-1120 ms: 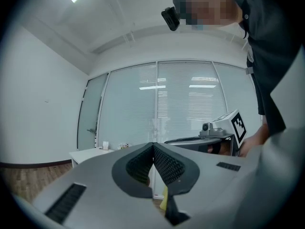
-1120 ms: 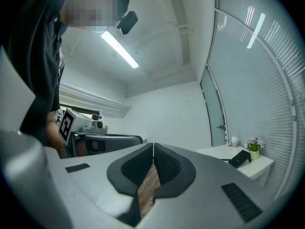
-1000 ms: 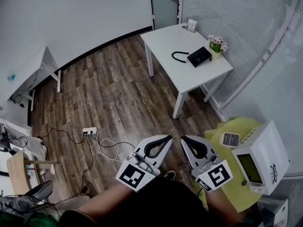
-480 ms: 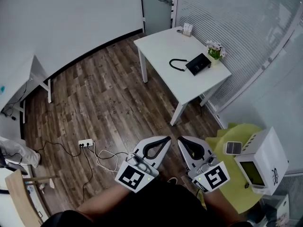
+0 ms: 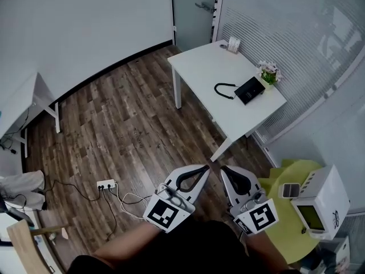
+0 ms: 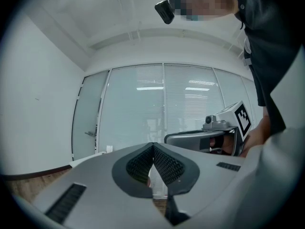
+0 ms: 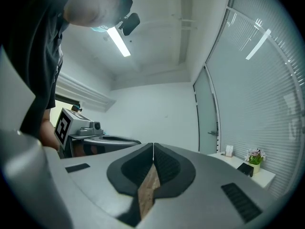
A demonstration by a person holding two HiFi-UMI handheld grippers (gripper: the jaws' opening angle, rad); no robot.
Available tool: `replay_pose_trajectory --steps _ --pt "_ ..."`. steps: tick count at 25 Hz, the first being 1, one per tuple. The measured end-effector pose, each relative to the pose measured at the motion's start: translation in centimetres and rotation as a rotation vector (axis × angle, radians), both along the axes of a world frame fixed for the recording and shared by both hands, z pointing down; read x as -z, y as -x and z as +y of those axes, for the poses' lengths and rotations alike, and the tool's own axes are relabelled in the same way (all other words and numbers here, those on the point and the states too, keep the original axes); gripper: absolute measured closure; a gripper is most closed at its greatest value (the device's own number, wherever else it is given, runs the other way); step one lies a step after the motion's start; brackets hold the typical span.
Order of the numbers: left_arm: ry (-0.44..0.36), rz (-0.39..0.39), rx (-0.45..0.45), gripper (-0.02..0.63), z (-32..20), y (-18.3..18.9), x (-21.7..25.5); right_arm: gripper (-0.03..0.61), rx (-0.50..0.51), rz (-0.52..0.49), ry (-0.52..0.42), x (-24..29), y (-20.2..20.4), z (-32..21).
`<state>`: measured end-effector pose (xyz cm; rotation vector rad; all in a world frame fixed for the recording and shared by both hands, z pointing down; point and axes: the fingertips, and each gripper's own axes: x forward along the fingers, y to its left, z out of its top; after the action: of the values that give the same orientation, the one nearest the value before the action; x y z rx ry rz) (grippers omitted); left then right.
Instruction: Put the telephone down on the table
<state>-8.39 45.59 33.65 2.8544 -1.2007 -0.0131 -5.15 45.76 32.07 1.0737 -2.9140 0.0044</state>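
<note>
Standing well short of the white table (image 5: 199, 67), I held the left gripper (image 5: 203, 168) and the right gripper (image 5: 224, 169) side by side, both level and clenched on nothing. The telephone (image 5: 250, 89) lay on the table near its right edge. Its curved handset (image 5: 224, 90) rested beside the base, and a flower pot (image 5: 269, 73) stood just beyond. The step in hand, I judged, was the approach: part the jaws only at the table, then meet the handset squarely at mid-length, clear of the pot.
</note>
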Motion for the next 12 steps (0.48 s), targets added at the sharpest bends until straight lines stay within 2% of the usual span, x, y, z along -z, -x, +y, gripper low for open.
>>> replay_pose_trajectory --steps 6,12 --pt "-0.008 0.012 -0.019 0.604 -2.5 2.3 0.2 0.555 -0.033 -0.001 0.016 -0.5 2.2 -2.3" --pt "-0.001 0.015 -0.028 0.604 -6.1 2.4 -0.1 0.555 -0.051 0.01 0.015 -0.9 1.9 -5.5"
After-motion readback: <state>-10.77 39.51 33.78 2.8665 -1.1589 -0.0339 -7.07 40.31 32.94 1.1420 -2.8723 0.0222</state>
